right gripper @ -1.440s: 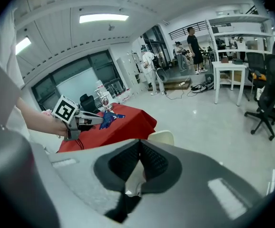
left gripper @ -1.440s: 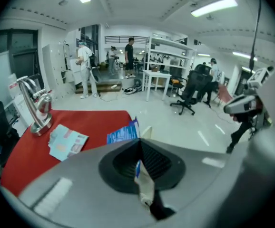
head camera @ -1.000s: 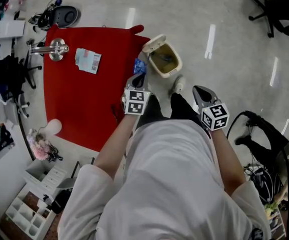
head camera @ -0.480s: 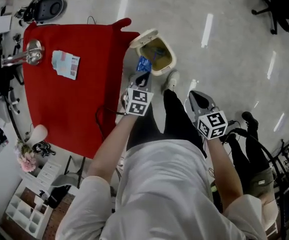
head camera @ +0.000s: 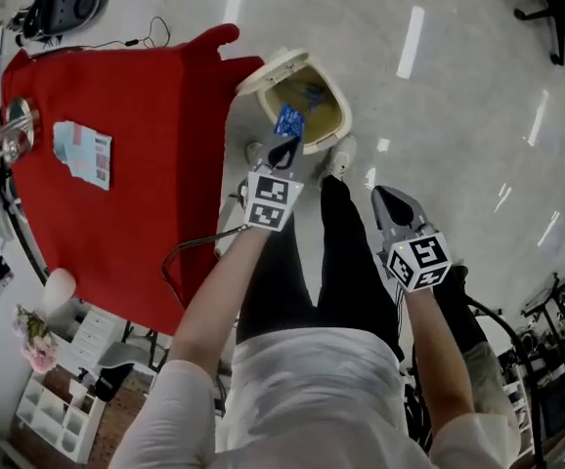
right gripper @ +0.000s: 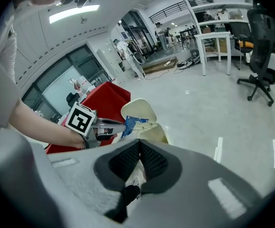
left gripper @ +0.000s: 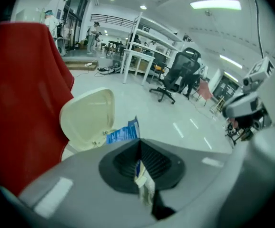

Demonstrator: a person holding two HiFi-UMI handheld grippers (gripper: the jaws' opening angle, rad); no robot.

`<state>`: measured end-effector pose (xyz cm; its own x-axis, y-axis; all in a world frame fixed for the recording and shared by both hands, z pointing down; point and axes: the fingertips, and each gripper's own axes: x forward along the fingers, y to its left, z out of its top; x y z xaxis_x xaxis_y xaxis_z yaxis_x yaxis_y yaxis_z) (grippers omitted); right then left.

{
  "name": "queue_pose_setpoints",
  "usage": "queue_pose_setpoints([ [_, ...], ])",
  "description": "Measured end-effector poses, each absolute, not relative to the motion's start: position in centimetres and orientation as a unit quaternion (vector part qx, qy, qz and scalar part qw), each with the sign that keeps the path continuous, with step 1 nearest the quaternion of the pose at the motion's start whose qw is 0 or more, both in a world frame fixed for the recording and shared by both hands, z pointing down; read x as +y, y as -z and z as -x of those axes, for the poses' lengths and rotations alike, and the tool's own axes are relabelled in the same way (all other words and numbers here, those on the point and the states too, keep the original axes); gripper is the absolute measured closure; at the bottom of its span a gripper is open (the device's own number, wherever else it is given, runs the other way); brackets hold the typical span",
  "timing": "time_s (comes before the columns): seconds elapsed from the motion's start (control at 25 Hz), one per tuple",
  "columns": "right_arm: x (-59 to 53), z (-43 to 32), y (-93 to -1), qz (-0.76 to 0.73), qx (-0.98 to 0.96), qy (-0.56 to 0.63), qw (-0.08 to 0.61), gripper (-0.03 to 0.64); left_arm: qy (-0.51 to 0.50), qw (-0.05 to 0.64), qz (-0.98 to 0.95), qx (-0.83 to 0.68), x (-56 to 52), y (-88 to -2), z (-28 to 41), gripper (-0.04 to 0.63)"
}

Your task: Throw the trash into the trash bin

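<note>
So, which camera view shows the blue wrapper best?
The head view: the blue wrapper shows whole in the left tongs, over the trash bin. The left gripper view hides its lower part; the right gripper view shows it small.

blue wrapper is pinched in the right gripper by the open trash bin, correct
Not quite: the left gripper pinches the blue wrapper by the open trash bin, as the head view and the left gripper view show. The right gripper is shut on nothing.
</note>
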<state>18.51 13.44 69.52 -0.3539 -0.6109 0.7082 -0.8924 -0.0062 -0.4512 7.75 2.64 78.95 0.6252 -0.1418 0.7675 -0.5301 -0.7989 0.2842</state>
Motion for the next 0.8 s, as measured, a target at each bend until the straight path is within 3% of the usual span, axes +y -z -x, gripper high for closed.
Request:
queue_pose_setpoints([
  [0.44, 12.8, -17.3, -78.8, -0.543, -0.671, -0.484, 0.145, 0.617, -0.352, 0.303, -0.868, -0.178, 0.4, -87.1, -7.4, 0.588],
  [0.48, 12.8, -17.2, -79.2, -0.542, -0.671, -0.485, 0.144, 0.617, -0.35, 0.305, -0.867, -0.179, 0.3, -87.3, -7.3, 0.578],
  [0.56, 12.6, -17.0, -79.7, -0.542, -0.67, -0.486, 0.143, 0.617, -0.349, 0.312, -0.865, -0.182, 0.3, -87.5, -7.2, 0.459],
  [0.8, 11.5, -16.8, -79.5, -0.547, -0.671, -0.482, 0.138, 0.617, -0.353, 0.323, -0.857, -0.192, 0.5, -87.7, -6.3, 0.412],
])
